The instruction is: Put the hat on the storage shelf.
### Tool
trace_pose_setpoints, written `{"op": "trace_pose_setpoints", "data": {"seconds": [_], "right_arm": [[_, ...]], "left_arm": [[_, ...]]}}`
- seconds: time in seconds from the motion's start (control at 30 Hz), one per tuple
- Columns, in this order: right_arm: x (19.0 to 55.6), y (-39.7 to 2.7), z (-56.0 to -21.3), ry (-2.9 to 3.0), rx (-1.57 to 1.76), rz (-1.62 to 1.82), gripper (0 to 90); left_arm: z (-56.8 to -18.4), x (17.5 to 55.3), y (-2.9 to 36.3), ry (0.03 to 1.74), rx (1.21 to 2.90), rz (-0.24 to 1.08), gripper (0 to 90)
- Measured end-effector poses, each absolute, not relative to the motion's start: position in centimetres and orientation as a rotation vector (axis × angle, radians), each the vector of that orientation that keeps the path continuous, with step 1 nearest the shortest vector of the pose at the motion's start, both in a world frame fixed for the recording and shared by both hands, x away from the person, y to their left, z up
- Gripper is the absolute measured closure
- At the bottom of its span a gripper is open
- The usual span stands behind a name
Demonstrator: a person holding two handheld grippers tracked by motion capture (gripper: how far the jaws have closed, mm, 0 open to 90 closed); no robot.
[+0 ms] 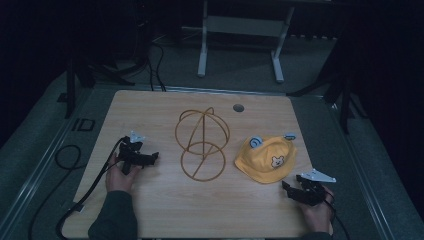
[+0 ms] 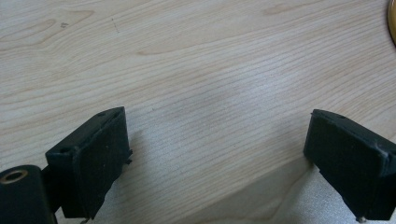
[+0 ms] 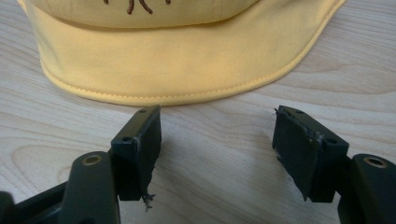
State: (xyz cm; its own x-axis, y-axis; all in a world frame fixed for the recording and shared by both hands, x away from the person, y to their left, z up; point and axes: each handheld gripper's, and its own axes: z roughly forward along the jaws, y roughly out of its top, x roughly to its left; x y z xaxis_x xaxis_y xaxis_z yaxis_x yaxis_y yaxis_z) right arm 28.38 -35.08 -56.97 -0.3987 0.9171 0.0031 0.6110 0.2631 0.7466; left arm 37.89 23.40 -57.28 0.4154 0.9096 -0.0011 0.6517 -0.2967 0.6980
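My right tool (image 1: 294,188) sits low at the near right of the tabletop (image 1: 150,210), jaws wide with bare wood between them, just short of the yellow hat (image 1: 266,160). Its brim (image 3: 187,70) lies flat right ahead, apparently untouched. My left tool (image 1: 145,159), also wide and holding nothing, rests at the left, apart from the wire stand (image 1: 202,144) in the middle.

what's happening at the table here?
A person holds a gripper in each hand over a wooden table. The right gripper sits just short of a yellow hat's brim, jaws open, nothing between them. The left gripper rests open on bare wood, left of a gold wire stand that nothing touches.
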Motion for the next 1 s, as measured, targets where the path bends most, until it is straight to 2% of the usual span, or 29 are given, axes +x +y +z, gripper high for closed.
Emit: {"op": "trace_pose_setpoints", "data": {"seconds": [0.47,0.63,1.0], "right_arm": [[28.4,-35.2,-56.9,2.122,1.369,0.948,32.5],[28.8,-35.1,-56.7,2.157,1.369,0.924,29.0],[29.3,-35.3,-55.4,2.292,1.303,0.883,27.6]], "left_arm": [[-57.3,37.9,23.4,1.318,2.051,0.535,6.8],[-57.3,37.9,23.4,1.319,2.05,0.535,6.7],[-57.3,37.9,23.4,1.319,2.05,0.537,6.8]]}}
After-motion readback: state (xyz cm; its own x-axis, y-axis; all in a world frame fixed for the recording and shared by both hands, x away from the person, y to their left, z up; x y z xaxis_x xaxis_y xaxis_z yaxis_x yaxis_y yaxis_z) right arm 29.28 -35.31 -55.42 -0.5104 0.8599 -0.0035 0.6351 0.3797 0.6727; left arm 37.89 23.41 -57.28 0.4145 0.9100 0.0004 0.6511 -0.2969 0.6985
